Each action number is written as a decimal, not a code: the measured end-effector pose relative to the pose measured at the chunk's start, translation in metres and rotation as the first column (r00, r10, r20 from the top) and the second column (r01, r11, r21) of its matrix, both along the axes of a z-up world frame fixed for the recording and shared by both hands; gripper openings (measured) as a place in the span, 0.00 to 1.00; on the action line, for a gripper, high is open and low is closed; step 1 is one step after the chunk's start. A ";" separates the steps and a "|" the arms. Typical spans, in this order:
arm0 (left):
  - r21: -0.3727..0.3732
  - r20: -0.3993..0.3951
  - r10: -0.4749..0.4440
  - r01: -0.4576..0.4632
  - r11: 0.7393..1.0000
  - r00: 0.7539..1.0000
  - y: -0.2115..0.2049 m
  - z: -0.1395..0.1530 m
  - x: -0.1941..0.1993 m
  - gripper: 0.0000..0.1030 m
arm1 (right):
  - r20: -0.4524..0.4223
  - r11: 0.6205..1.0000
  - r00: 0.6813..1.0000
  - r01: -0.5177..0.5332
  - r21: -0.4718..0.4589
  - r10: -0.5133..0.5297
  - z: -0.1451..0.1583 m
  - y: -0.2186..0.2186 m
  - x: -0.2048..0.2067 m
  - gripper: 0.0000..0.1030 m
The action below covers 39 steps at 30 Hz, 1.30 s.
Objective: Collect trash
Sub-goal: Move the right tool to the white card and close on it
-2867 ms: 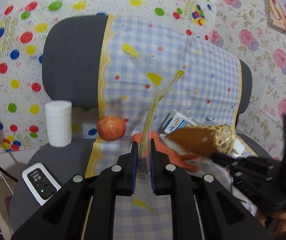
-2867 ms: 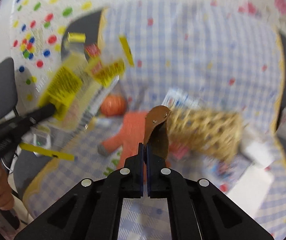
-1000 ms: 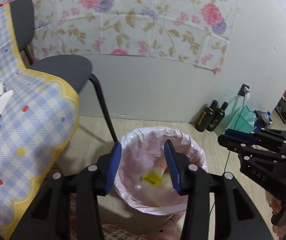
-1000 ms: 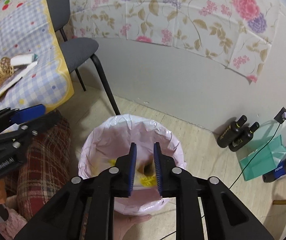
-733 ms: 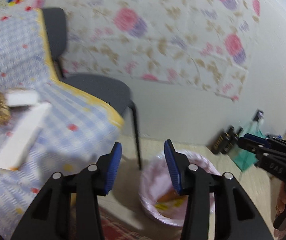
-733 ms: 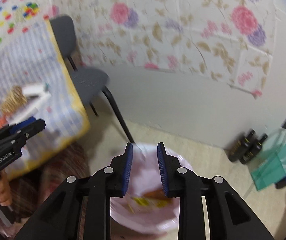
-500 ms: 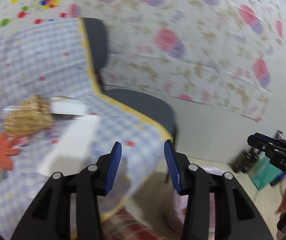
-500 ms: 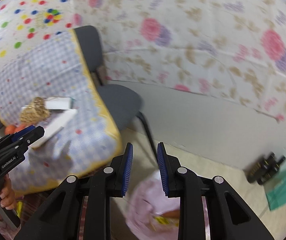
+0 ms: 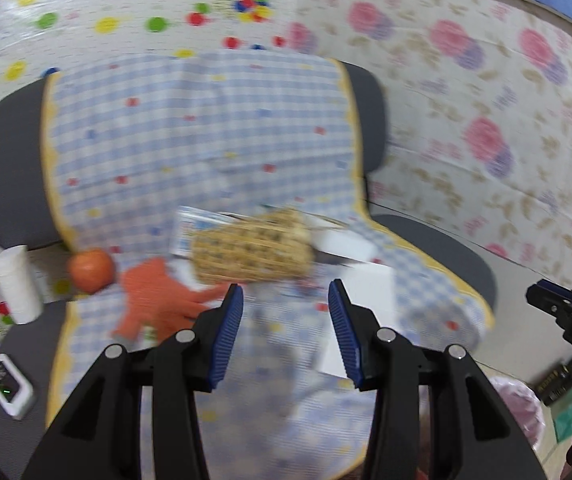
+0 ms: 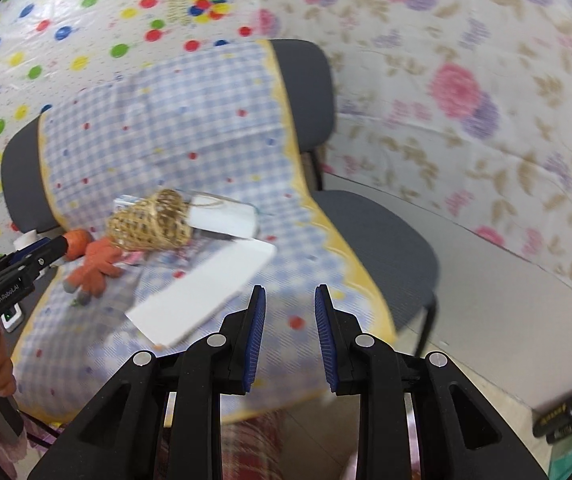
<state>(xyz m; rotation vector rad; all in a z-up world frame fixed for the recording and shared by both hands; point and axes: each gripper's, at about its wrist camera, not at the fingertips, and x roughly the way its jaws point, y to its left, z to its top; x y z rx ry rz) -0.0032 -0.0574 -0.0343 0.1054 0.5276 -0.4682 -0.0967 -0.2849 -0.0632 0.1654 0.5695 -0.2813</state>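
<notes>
In the left wrist view, my left gripper (image 9: 285,332) is empty, with its blue fingers apart and nothing between them. It points at the chair covered by the checked cloth (image 9: 205,128). On the cloth I see a woven basket (image 9: 251,250), an orange (image 9: 90,265), an orange toy (image 9: 157,300) and a flat white box (image 9: 360,300). The picture is blurry, so I cannot tell which bits are trash. The pink trash bag (image 9: 520,404) peeks in at the bottom right, beside the chair.

In the right wrist view, my right gripper (image 10: 287,326) is empty too, with a gap between its fingers. The white box (image 10: 205,292) lies just past them, near the basket (image 10: 147,222). My left gripper shows at the left edge, above the toy.

I think I am between pickups. Next I must pick one piece of trash, probably the white box or the paper behind the basket, and bring open fingers down around it.
</notes>
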 end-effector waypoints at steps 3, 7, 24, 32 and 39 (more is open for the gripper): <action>0.007 0.015 0.067 -0.067 0.998 0.998 0.023 0.006 0.014 0.42 | 0.005 0.999 0.999 -0.033 -0.004 0.033 0.003 0.009 0.019 0.27; 0.009 0.027 0.139 -0.140 0.990 0.990 0.050 0.012 0.029 0.43 | 0.011 0.997 0.997 -0.076 -0.005 0.076 0.006 0.019 0.043 0.35; 0.049 -0.079 0.175 -0.172 0.984 0.981 0.059 -0.042 0.062 0.47 | -0.205 0.980 0.963 -0.147 0.135 0.173 -0.081 0.061 0.095 0.56; 0.047 -0.104 0.159 -0.155 0.987 0.982 0.059 -0.051 0.061 0.47 | -0.193 0.969 0.966 -0.129 0.212 0.171 -0.088 0.070 0.093 0.42; 0.043 -0.113 0.147 -0.143 0.989 0.983 0.059 -0.049 0.052 0.47 | -0.184 0.985 0.980 -0.045 0.167 0.076 -0.088 0.069 0.107 0.06</action>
